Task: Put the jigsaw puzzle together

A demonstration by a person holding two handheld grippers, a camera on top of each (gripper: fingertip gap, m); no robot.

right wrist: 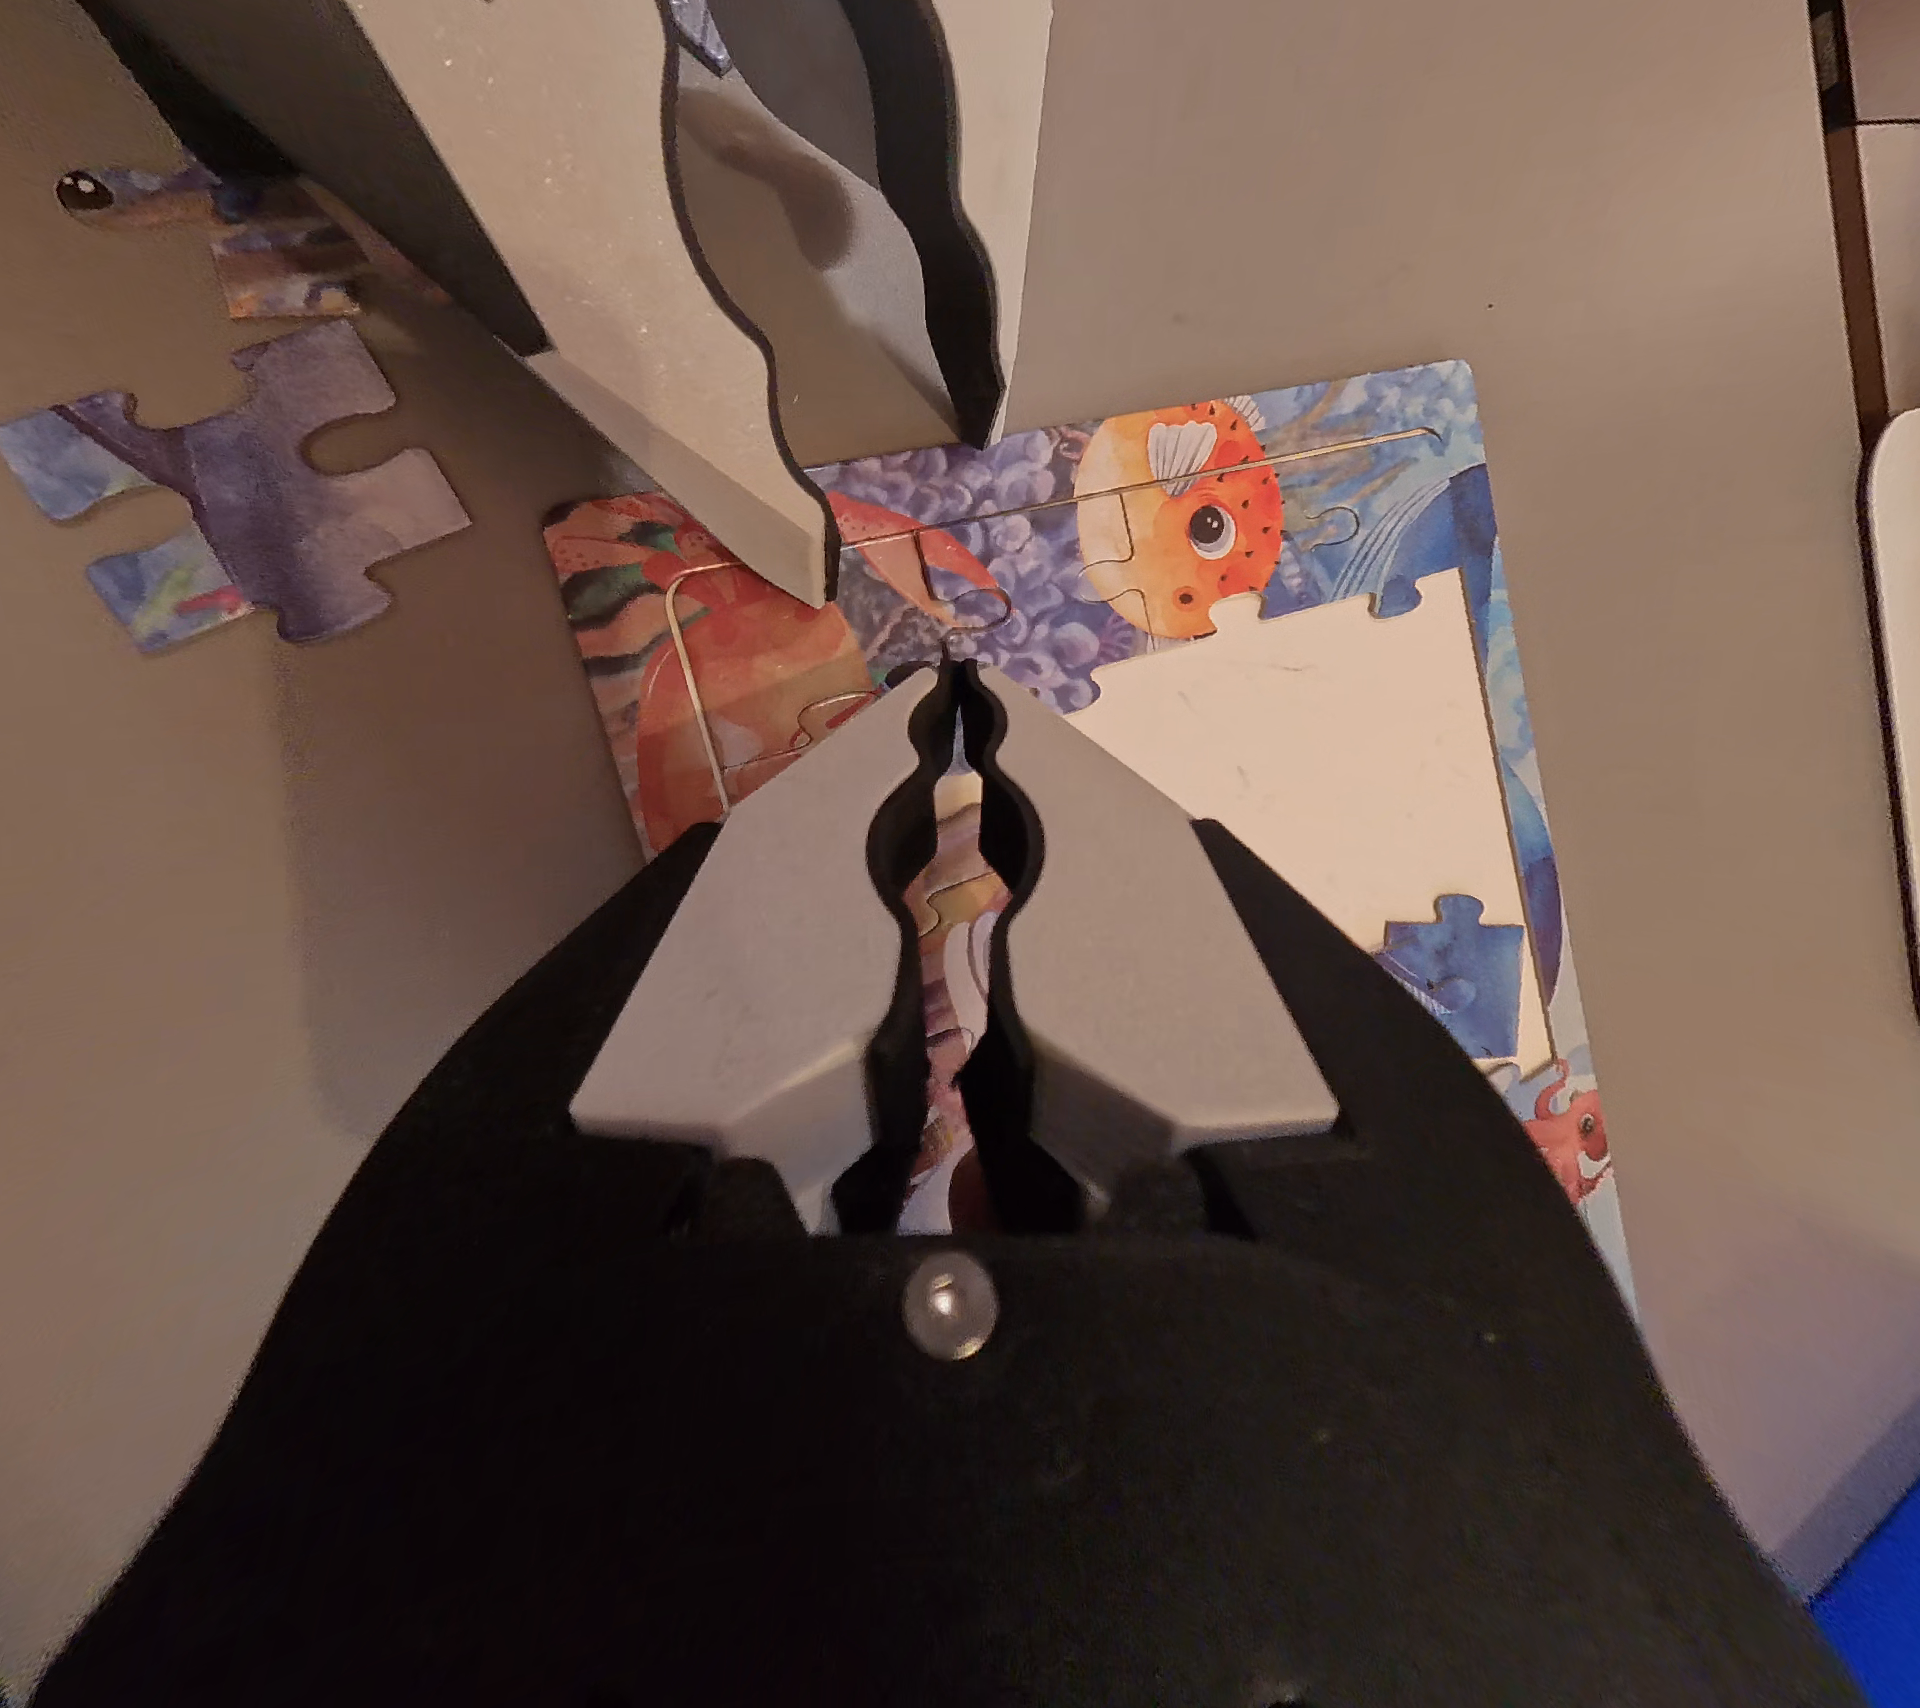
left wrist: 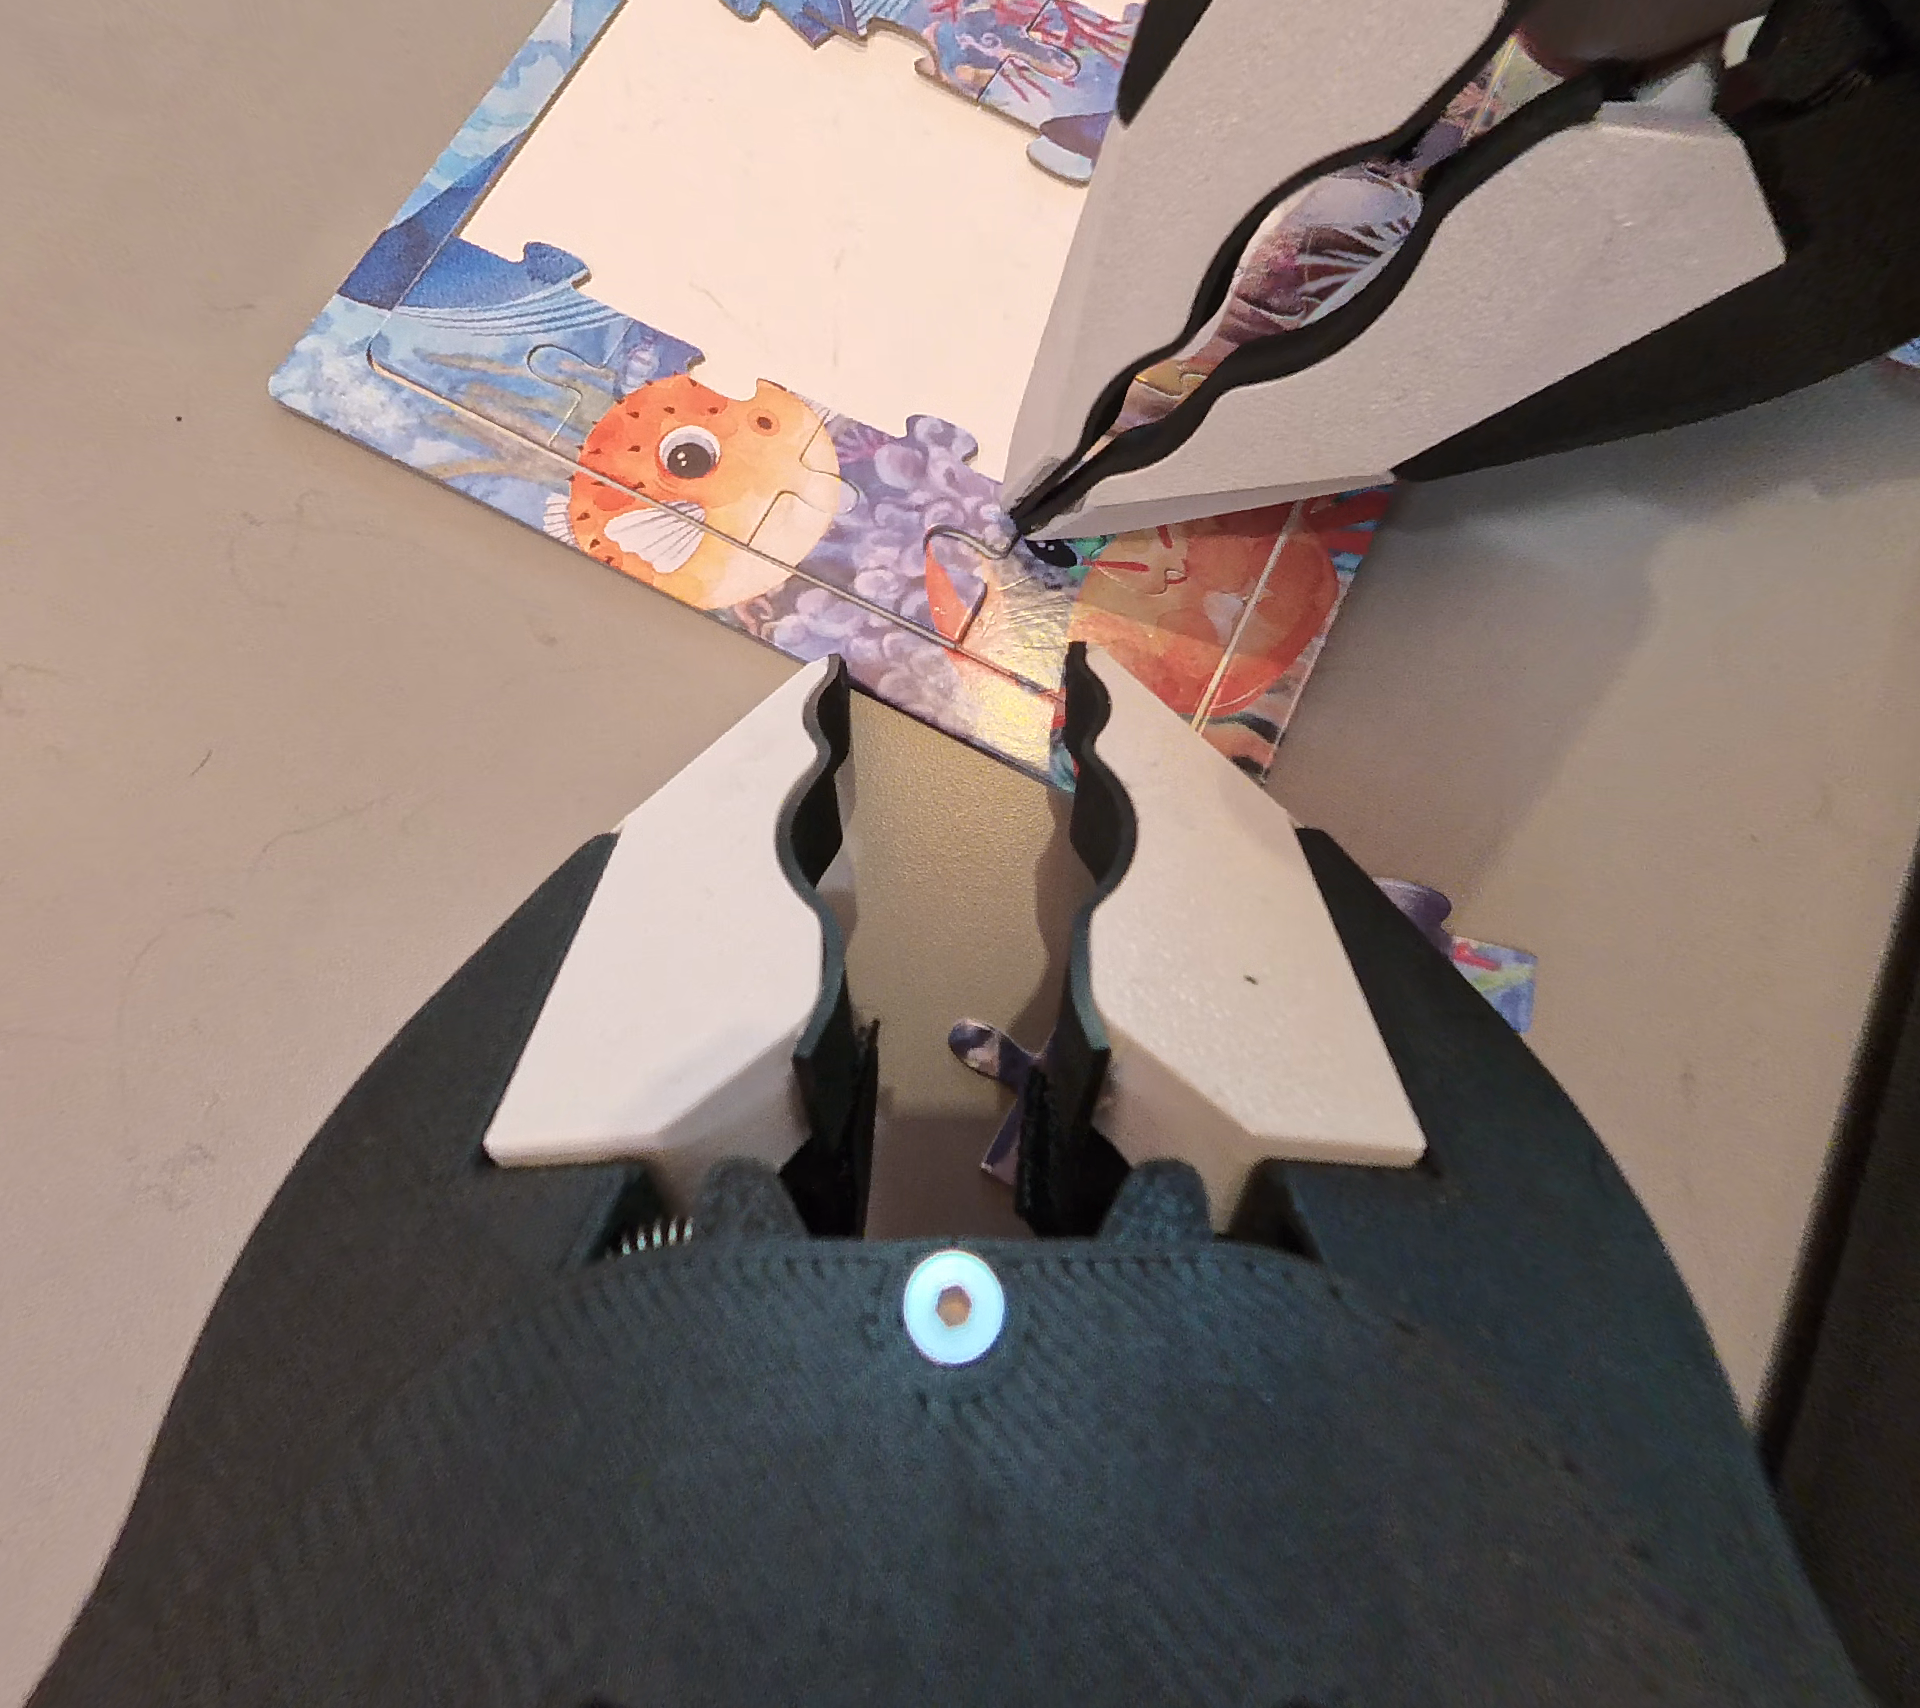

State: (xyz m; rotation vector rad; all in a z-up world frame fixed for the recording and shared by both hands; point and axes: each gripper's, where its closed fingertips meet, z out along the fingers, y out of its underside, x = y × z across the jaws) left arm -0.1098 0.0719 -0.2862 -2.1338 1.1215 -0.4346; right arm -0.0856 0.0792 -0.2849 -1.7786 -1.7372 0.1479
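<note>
We are seating a placed piece: right gripper (right wrist: 958, 669), fingers closed and empty, presses tip-down on the purple coral piece (left wrist: 914, 505) in the puzzle tray (left wrist: 343, 370), left gripper (left wrist: 956, 682) wide open, empty, at the tray's near edge; next we fetch a loose piece (right wrist: 260, 505) from the table.

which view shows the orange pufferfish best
The left wrist view: the orange pufferfish lies whole and unobstructed in the tray's near row. The right wrist view also shows it, smaller and upside down, just beyond the left gripper's fingertip.
</note>
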